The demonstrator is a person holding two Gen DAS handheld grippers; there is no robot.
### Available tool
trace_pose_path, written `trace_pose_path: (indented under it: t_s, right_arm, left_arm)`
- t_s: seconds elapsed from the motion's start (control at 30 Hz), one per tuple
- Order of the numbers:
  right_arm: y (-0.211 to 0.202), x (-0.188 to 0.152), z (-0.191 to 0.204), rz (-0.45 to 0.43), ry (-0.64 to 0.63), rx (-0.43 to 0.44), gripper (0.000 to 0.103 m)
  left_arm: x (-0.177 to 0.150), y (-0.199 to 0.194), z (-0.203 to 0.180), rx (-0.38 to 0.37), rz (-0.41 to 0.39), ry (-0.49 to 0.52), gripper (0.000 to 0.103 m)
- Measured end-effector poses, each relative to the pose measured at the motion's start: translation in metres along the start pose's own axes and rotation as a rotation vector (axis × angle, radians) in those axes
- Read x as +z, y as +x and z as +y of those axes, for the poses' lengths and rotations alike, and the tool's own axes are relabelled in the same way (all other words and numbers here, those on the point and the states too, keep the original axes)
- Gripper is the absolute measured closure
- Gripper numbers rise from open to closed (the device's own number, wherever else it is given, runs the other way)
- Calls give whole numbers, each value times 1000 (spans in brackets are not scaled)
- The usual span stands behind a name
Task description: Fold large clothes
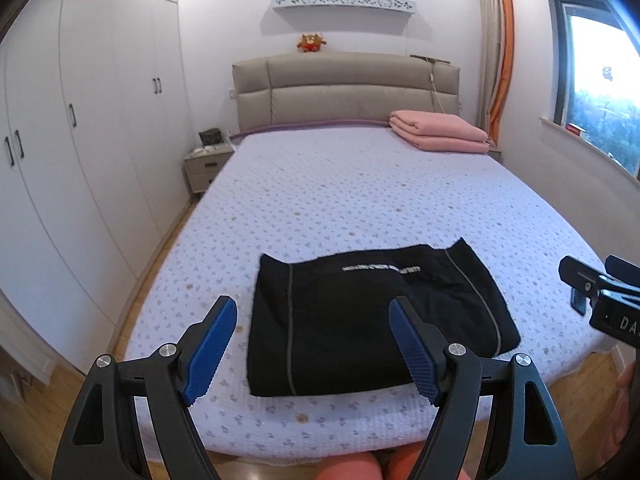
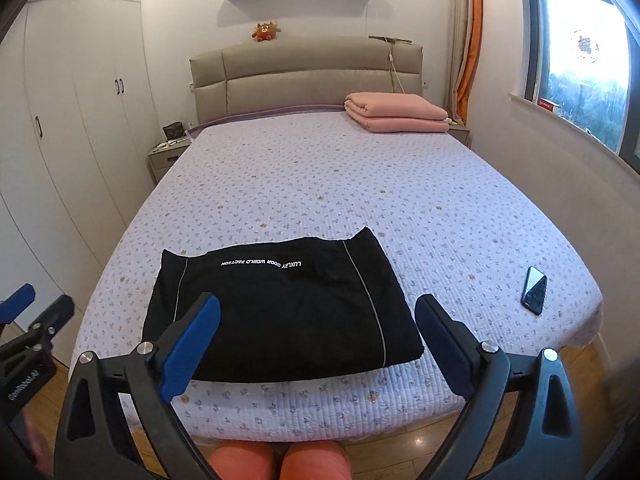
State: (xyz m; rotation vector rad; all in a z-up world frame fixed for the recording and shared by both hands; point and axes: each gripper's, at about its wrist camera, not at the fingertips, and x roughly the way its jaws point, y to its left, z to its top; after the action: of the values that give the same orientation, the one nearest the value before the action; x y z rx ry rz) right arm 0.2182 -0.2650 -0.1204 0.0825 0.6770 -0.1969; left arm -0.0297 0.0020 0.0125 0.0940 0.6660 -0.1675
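A black garment (image 2: 276, 308), already folded into a compact rectangle, is seen lying flat near the foot of a bed (image 2: 440, 208) covered in a pale quilted spread with small floral dots. White lettering runs across the garment's far half, and two thin pale seams run from its far edge toward its near edge. The longer side of the rectangle is laid across the bed, from side to side, parallel to the foot edge.

Both grippers are held above and short of the garment, angled downward toward it — neither is touching it. The left gripper (image 1: 314, 322) is seen with its blue pads spread apart and nothing between them; the garment lies ahead and slightly to its right. The right gripper (image 2: 318, 320) is likewise spread wide and empty, with the garment ahead and slightly to its left. The garment is thus set between the two tools, about equally near to each.

A dark phone (image 2: 535, 290) rests on the spread well to the right of the garment — apart from it. A folded pink blanket (image 2: 396, 114) is stacked by the headboard, far from the work
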Motion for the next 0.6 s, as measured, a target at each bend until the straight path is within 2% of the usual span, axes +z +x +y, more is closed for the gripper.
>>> trace_pose_path:
  t_s: [0.1, 0.2, 0.6]
  right_arm:
    - [1, -2, -1, 11, -6, -1, 4]
    - [4, -5, -1, 25, -16, 4, 4]
    - [15, -8, 1, 57, -20, 12, 4]
  left_arm:
    - [-2, 6, -8, -17, 23, 1, 23]
    - [-4, 12, -19, 1, 38, 31, 23]
    - [-5, 17, -19, 7, 55, 18, 23]
